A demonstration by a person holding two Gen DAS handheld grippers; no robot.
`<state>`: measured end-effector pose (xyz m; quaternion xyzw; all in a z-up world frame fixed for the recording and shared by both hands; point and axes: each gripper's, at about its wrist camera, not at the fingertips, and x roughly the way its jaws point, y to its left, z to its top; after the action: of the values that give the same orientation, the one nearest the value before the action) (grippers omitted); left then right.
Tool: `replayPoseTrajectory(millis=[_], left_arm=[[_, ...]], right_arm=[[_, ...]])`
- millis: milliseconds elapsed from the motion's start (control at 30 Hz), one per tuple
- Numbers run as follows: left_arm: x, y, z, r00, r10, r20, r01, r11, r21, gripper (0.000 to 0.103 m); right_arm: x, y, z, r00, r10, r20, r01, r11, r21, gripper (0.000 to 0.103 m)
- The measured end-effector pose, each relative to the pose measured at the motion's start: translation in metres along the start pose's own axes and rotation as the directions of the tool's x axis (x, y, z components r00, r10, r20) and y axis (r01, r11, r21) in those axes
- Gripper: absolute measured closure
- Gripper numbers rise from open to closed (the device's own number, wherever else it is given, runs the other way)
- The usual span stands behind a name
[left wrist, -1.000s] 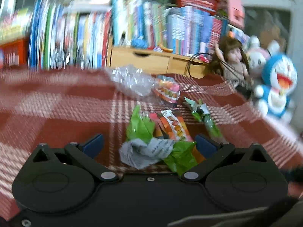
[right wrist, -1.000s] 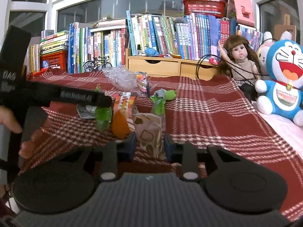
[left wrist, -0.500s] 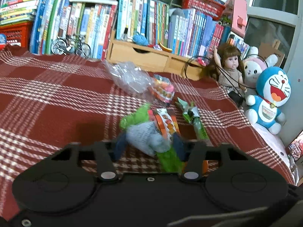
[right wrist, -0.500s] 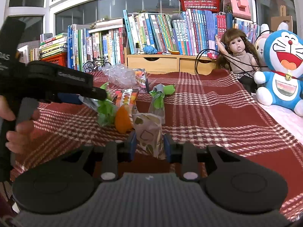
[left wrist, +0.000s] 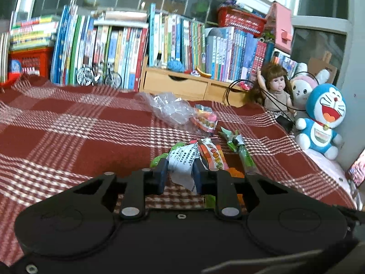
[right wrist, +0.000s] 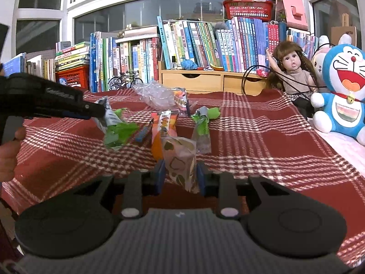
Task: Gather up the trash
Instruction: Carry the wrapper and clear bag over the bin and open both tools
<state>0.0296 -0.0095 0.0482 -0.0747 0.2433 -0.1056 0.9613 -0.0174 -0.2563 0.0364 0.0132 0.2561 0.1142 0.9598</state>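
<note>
My left gripper (left wrist: 179, 176) is shut on a green wrapper with a white printed back (left wrist: 182, 163), held above the red plaid cloth (left wrist: 68, 137); from the right wrist view that same gripper (right wrist: 98, 111) carries the wrapper (right wrist: 116, 130) in the air at left. My right gripper (right wrist: 180, 177) is shut on a beige wrapper with brown hearts (right wrist: 180, 159). On the cloth lie an orange snack wrapper (right wrist: 164, 125), a green and silver wrapper (right wrist: 203, 123), a clear crumpled plastic bag (right wrist: 155, 96) and a colourful candy wrapper (left wrist: 204, 119).
Rows of books (right wrist: 205, 45), a wooden drawer unit (right wrist: 205, 81) and a small toy bicycle (right wrist: 124, 82) stand along the back. A doll (right wrist: 294, 68) and a blue plush cat (right wrist: 344, 91) sit at the right. A hand (right wrist: 9, 155) holds the left gripper's handle.
My left gripper shut on the green and white wrapper and lifted it off the cloth. The right gripper kept hold of the beige wrapper and rose slightly.
</note>
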Motion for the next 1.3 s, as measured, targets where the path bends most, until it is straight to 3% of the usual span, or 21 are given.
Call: replayPoseTrajectory(millis=[600, 867, 1000, 1100, 1300], left_arm=[[-0.116, 0.002, -0.047, 0.998, -0.045, 0.040, 0.043, 0.998, 0.050, 0.080], [-0.160, 0.009, -0.089, 0.999, -0.027, -0.028, 0.028, 0.999, 0.039, 0.080], [-0.166, 0.015, -0.114, 0.995, -0.010, -0.101, 0.014, 0.999, 0.036, 0.081], [-0.165, 0.020, -0.130, 0.986, 0.000, -0.166, 0.003, 1.000, 0.019, 0.082], [-0.168, 0.025, -0.153, 0.974, 0.023, -0.224, -0.019, 1.000, 0.017, 0.082]], right_arm=[[-0.052, 0.022, -0.021, 0.996, 0.088, -0.026, -0.086, 0.994, 0.067, 0.070], [-0.084, 0.038, -0.048, 0.983, 0.154, -0.102, -0.143, 0.984, 0.101, 0.070], [-0.087, 0.048, -0.066, 0.973, 0.167, -0.161, -0.154, 0.984, 0.092, 0.070], [-0.083, 0.054, -0.083, 0.958, 0.182, -0.224, -0.161, 0.981, 0.106, 0.070], [-0.075, 0.065, -0.114, 0.928, 0.195, -0.319, -0.163, 0.979, 0.124, 0.070]])
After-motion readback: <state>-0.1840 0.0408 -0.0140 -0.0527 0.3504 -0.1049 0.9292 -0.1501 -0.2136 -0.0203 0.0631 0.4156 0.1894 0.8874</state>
